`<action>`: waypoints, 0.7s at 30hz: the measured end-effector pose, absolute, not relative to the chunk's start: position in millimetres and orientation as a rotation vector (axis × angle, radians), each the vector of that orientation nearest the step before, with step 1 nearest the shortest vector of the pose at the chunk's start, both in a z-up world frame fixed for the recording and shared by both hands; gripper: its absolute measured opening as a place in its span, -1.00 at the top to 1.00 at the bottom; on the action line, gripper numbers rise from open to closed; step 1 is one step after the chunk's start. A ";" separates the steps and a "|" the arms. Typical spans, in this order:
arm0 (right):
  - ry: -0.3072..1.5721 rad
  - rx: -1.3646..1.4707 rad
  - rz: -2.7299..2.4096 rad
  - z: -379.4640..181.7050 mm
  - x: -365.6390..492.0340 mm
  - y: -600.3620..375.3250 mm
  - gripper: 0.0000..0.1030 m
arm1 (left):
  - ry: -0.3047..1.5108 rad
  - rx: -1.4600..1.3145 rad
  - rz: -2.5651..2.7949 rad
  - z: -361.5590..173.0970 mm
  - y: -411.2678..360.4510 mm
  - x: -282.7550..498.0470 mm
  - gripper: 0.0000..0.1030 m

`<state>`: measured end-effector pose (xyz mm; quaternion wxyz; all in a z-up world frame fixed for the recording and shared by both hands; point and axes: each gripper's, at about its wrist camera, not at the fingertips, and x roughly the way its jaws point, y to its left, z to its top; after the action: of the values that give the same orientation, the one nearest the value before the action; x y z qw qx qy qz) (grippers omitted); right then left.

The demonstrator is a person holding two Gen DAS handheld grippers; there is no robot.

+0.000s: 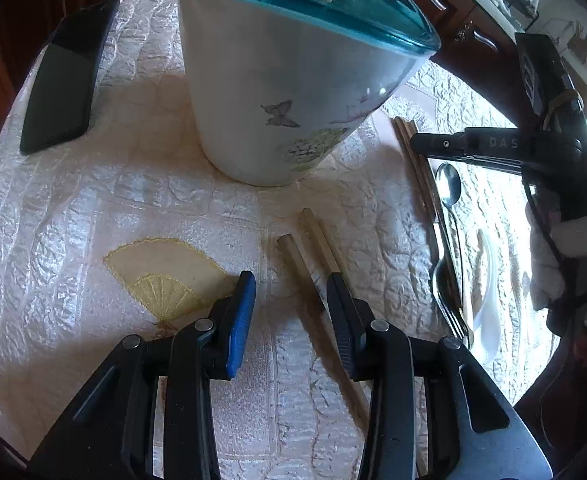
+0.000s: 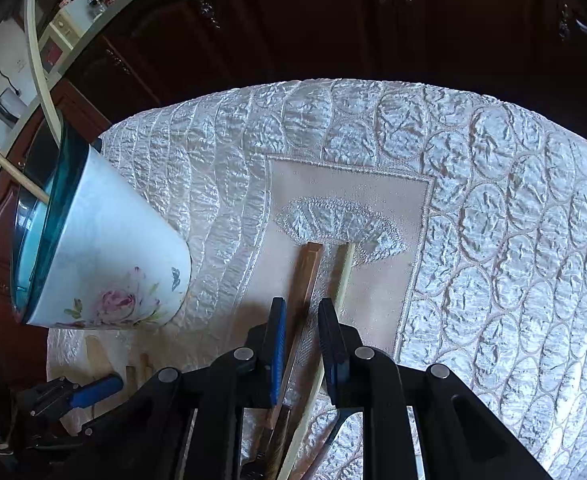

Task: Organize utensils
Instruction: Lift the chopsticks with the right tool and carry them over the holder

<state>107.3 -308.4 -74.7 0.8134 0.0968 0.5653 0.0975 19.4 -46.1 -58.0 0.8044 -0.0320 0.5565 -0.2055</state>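
Surface: quilted white tablecloth (image 2: 493,208) on a table, with dark wood cabinets (image 2: 333,20) behind.
Holder: white flowered cup (image 1: 277,92) with a blue-green rim, at 12 o'clock in my left view and 9 o'clock in my right view; at least one stick already stands in it.
Left gripper (image 1: 291,304): my jaws are open, low over the cloth, with a pair of pale chopsticks (image 1: 313,248) lying between them; no contact that I can confirm.
Right gripper (image 2: 301,332): my jaws are open but narrow, set around a brown chopstick (image 2: 307,280); a paler stick (image 2: 343,280) lies just outside the right finger. Whether the pads touch the brown one, I cannot tell.
Other utensils: spoon (image 1: 448,188) and fork (image 1: 451,312) at 3 o'clock in my left view, beside a white spoon (image 1: 485,292).
Step in hand: my judgement is the pick-up of loose chopsticks, before any lift.
Next move: close squarely on the sticks, lift level, then tip them handle-down into the cup at 12 o'clock.
Risk: thin sticks may roll or slip out as the jaws close.
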 end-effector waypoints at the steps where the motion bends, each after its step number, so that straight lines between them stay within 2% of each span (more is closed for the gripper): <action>1: 1.208 0.206 0.209 -73.0 103.2 -311.6 0.68 | 1.191 -0.068 -0.440 -58.2 -46.2 19.2 0.30; 12: 1.221 0.185 0.205 -85.7 123.5 -303.7 0.68 | 1.197 -0.032 -0.431 -63.5 -61.3 30.0 0.34; 13: 1.219 0.176 0.206 -86.3 126.3 -301.3 0.75 | 1.194 -0.021 -0.428 -64.1 -62.9 31.0 0.46; 14: 1.213 0.168 0.209 -85.9 127.5 -299.8 0.77 | 1.189 -0.005 -0.421 -64.8 -64.5 31.7 0.68; 21: 1.100 0.191 0.272 -46.2 107.4 -295.4 0.79 | 1.138 -0.053 -0.447 -48.5 -54.3 26.0 0.87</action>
<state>107.4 -295.4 -46.2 0.8395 0.0905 0.5201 0.1286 26.0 -54.3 -48.5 0.8186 -0.0248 0.5341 -0.2098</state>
